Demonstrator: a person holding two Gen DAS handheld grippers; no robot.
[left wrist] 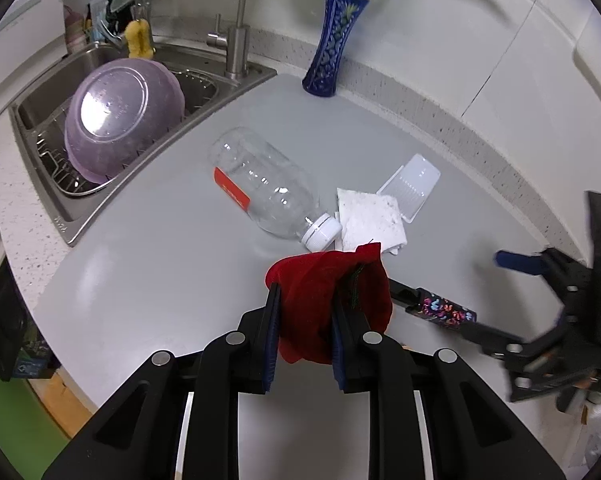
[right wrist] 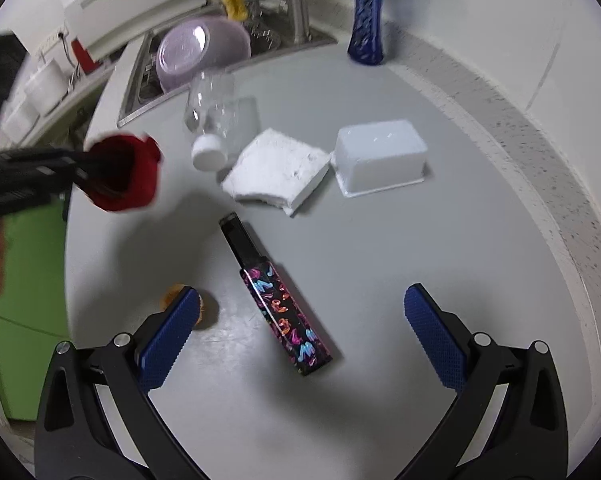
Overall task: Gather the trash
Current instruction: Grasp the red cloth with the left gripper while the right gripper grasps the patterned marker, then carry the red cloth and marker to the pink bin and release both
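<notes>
Nearest the left wrist camera, the left hand-held gripper (left wrist: 305, 320) was pinching a crumpled red cloth (left wrist: 328, 304) between its pads, the cloth lifted clear of the grey tabletop (left wrist: 148, 280). This grip suggested the cloth was being treated as trash and carried off for disposal.

Nearest the right wrist camera, the right hand-held gripper (right wrist: 300, 336) stood spread wide and empty, angled down over a slim black box with a colourful print (right wrist: 282, 304) that lay flat between its fingers but untouched. That placement suggested the box was the next item to be collected. A small orange-brown scrap (right wrist: 204, 308) lay just beside the left finger, partly hidden by it, and could interfere with a clean closure.

Farther toward the middle of the tabletop lay a folded white paper towel (right wrist: 276, 170), a white plastic tub turned upside down (right wrist: 380, 152) just beside it, and a clear bottle with a white cap (left wrist: 268, 188) on its side, its cap near the towel.

At the far edge stood a blue vase (left wrist: 332, 44). At the far left corner sat the sink (left wrist: 60, 224), with a purple bowl (left wrist: 120, 116) in its rack.
</notes>
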